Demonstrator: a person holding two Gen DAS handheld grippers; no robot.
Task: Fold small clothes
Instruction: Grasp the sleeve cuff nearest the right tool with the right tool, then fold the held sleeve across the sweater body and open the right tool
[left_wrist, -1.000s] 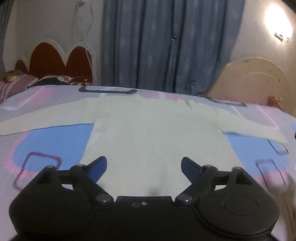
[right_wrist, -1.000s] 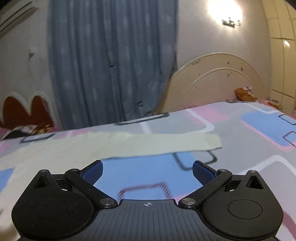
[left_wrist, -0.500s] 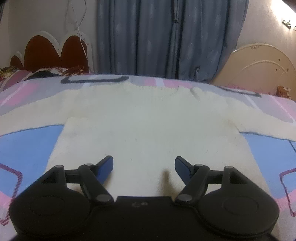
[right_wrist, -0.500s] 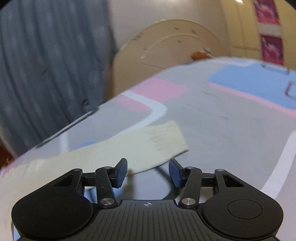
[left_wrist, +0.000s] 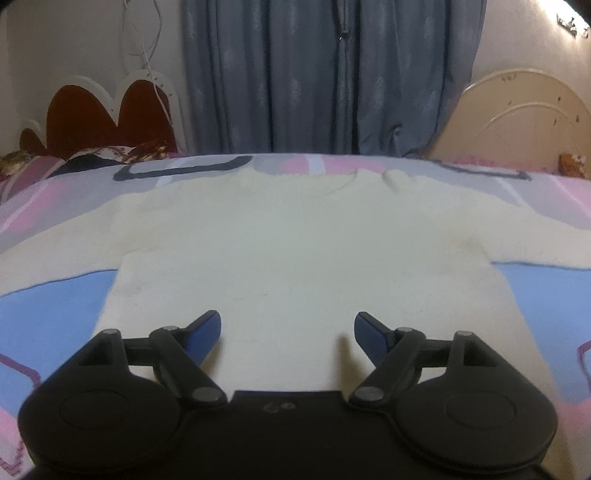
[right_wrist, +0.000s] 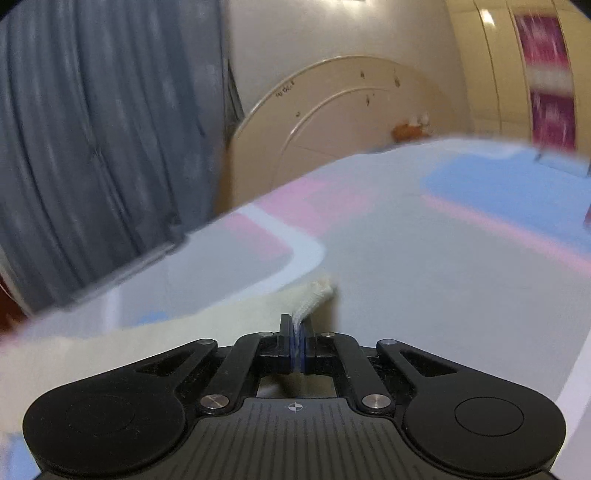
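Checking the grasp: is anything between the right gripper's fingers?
Yes. In the right wrist view, the right gripper is shut on the cream sweater's sleeve cuff; only that knit fabric sits between them.

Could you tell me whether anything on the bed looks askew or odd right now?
Nothing stands out. The cream sweater lies flat on the bedsheet; only its sleeve cuff is lifted, pinched in the right gripper.

The left wrist view looks low across the cream knitted sweater (left_wrist: 295, 251) toward the blue-grey curtain (left_wrist: 325, 74). The right wrist view sits close over its sleeve cuff (right_wrist: 317, 295). Both share the curtain.
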